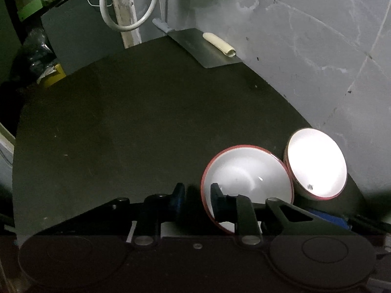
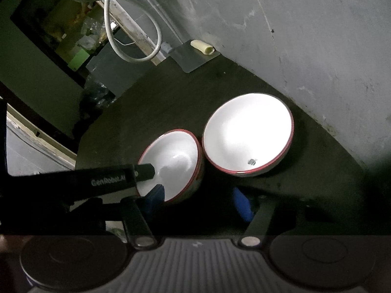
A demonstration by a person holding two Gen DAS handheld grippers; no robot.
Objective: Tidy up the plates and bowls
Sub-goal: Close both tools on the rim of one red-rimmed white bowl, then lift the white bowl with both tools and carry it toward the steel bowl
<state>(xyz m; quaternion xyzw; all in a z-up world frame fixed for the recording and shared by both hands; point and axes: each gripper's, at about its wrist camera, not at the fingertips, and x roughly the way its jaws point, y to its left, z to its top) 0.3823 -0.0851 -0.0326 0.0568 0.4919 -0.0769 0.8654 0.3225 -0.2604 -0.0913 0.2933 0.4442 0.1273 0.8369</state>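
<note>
Two red-rimmed bowls are being kept side by side on the dark desk near the right wall, rims almost touching, presumably for nesting. The near bowl (image 1: 246,183) is being clamped at its near-left rim by the left gripper (image 1: 198,199): one finger is placed inside the wall, one outside, jaws clenched on it. The far bowl (image 2: 248,133) is being straddled at its near rim by the right gripper (image 2: 202,202), jaws released and touching nothing. Both grippers are being pointed steeply downward.
</note>
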